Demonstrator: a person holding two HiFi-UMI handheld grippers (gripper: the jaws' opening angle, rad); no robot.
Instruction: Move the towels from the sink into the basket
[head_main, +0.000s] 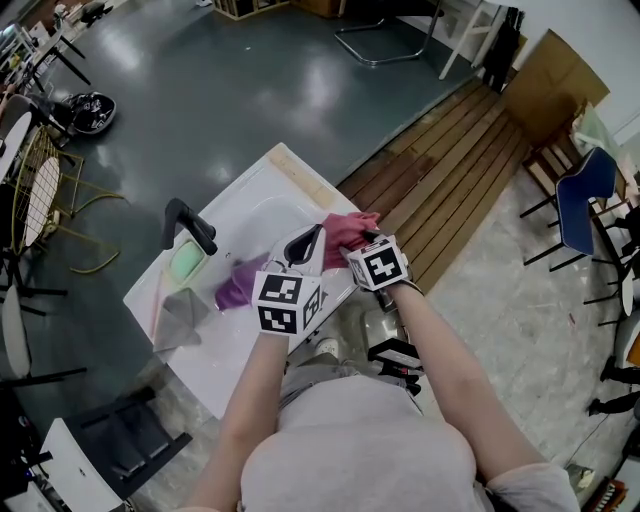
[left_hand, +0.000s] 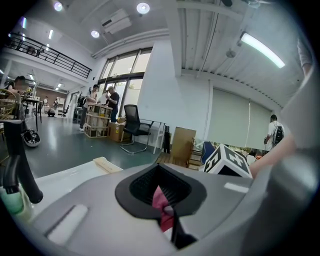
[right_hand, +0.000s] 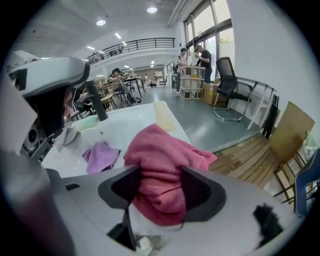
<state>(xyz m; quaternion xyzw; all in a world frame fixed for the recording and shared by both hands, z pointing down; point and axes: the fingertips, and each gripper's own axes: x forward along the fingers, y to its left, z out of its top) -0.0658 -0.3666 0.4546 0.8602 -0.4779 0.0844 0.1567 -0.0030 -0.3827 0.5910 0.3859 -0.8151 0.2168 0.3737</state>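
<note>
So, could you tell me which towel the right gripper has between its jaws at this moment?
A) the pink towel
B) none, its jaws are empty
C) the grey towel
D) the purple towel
A: in the right gripper view the pink towel bulges up between the jaws of the right gripper, while the purple towel lies loose in the sink.

The right gripper (right_hand: 160, 175) was grey, its pads (right_hand: 202, 192) black; the pink towel (right_hand: 162, 150) between them plain deep rose. Ahead-left of it: purple towel (right_hand: 101, 155) plain lilac, sink (right_hand: 135, 125) white, faucet (right_hand: 95, 101) black. Its marker cube (head_main: 380, 265) carried black squares on white.
</note>
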